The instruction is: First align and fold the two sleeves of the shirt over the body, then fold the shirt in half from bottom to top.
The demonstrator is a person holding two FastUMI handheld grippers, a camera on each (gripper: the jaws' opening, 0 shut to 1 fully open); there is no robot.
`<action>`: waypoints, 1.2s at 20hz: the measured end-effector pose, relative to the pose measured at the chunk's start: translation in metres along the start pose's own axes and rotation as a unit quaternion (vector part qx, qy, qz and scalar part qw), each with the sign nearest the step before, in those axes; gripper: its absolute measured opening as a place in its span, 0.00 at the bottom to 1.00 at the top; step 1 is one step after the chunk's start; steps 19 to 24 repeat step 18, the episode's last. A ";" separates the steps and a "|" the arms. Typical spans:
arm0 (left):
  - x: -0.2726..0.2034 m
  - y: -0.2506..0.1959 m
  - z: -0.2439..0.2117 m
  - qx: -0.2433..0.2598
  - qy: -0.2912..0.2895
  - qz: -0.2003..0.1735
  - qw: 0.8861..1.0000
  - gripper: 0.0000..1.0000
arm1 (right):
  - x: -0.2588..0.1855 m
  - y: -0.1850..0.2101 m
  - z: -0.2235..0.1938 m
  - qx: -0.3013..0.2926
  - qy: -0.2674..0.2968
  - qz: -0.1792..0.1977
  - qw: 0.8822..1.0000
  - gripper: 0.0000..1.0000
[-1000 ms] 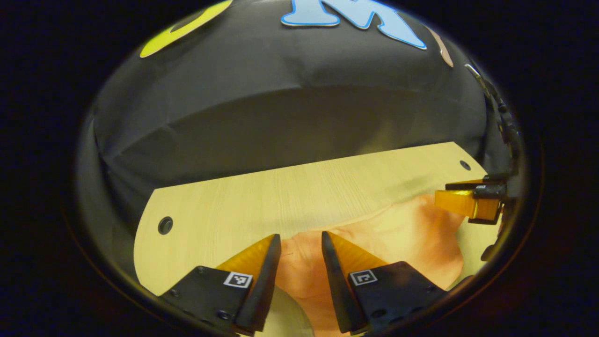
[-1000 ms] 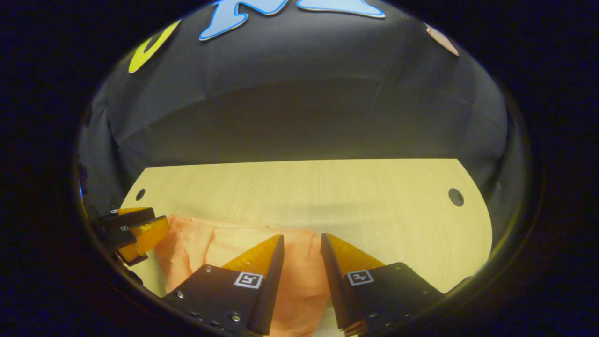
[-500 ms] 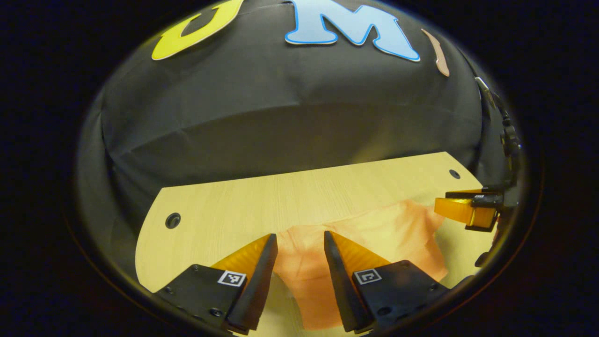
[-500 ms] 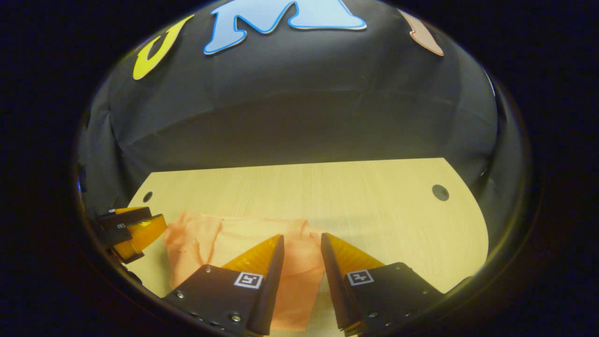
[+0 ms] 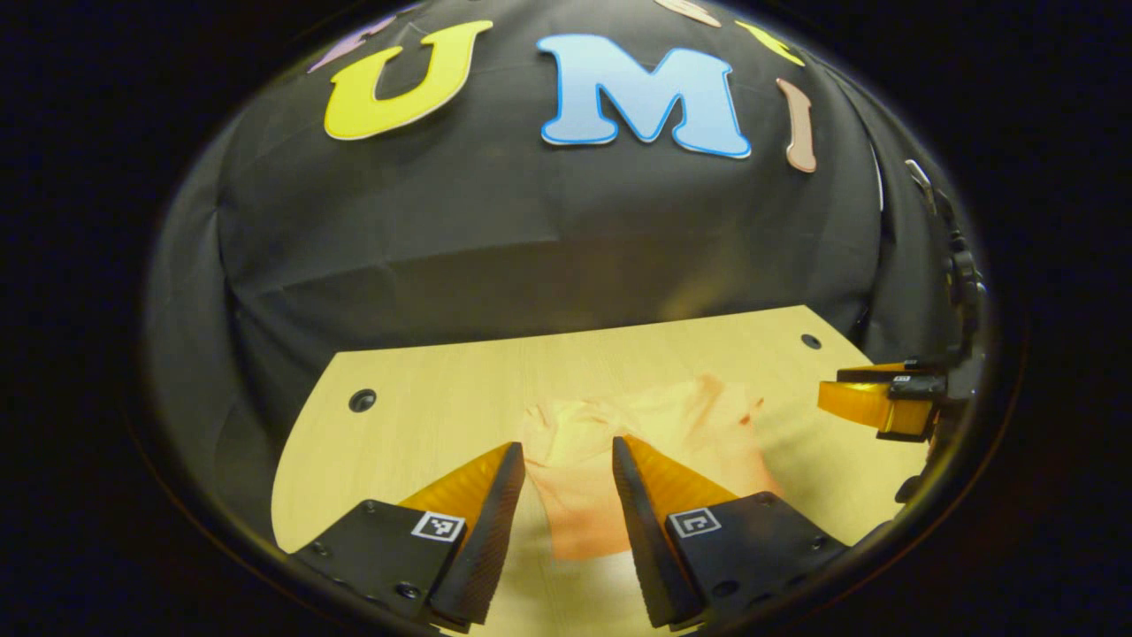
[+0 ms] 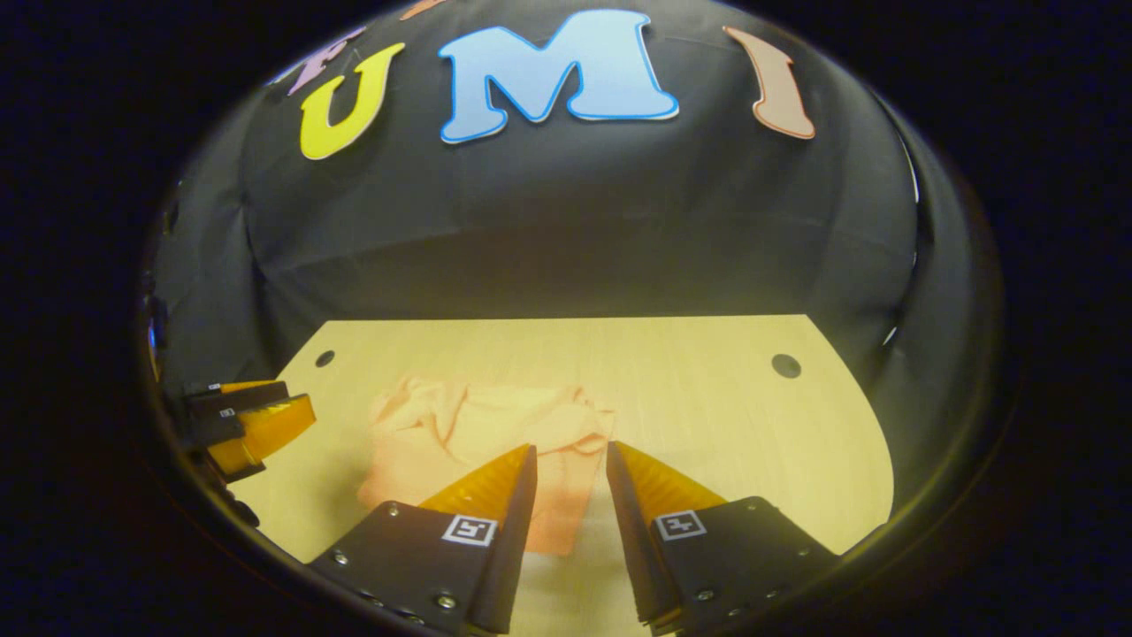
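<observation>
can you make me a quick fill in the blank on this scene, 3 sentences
1. The folded shirt lies on the ____ table.
2. The jaws of the left gripper and the right gripper are both ____, holding nothing.
3. The shirt's colour is ____.

Missing words: wooden; open; orange

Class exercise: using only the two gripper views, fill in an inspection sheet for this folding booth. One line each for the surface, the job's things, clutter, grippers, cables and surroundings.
Surface: pale wooden table with round holes near its far corners.
Job's things: orange shirt lying folded into a compact bundle on the table, top edge rumpled.
Clutter: nothing seen.
Grippers: left gripper and right gripper both above the table, jaws apart, holding nothing.
Cables: a dark cable at the right edge of the left gripper view.
Surroundings: black cloth wall behind the table.
</observation>
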State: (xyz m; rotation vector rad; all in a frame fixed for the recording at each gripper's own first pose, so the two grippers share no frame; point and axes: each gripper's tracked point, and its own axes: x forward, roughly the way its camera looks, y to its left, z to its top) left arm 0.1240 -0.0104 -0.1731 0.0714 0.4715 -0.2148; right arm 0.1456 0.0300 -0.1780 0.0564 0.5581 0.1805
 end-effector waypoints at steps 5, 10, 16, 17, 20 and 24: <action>-0.080 -0.018 -0.001 -0.008 -0.015 -0.011 1.000 0.69 | -0.074 0.009 -0.006 -0.005 -0.021 0.007 1.000 0.51; -0.140 -0.030 0.002 -0.012 -0.036 -0.003 0.999 0.69 | -0.133 0.020 -0.021 -0.002 -0.042 0.015 0.999 0.51; -0.197 -0.038 -0.002 -0.009 -0.059 0.009 0.998 0.70 | -0.175 0.023 -0.044 0.018 -0.053 0.014 0.998 0.50; -0.204 -0.038 -0.005 -0.007 -0.061 0.011 0.998 0.69 | -0.179 0.022 -0.048 0.022 -0.052 0.014 0.998 0.50; -0.210 -0.039 -0.006 -0.007 -0.063 0.012 0.998 0.69 | -0.183 0.021 -0.052 0.025 -0.051 0.012 0.998 0.50; -0.210 -0.039 -0.006 -0.007 -0.063 0.012 0.998 0.69 | -0.183 0.021 -0.052 0.025 -0.051 0.012 0.998 0.50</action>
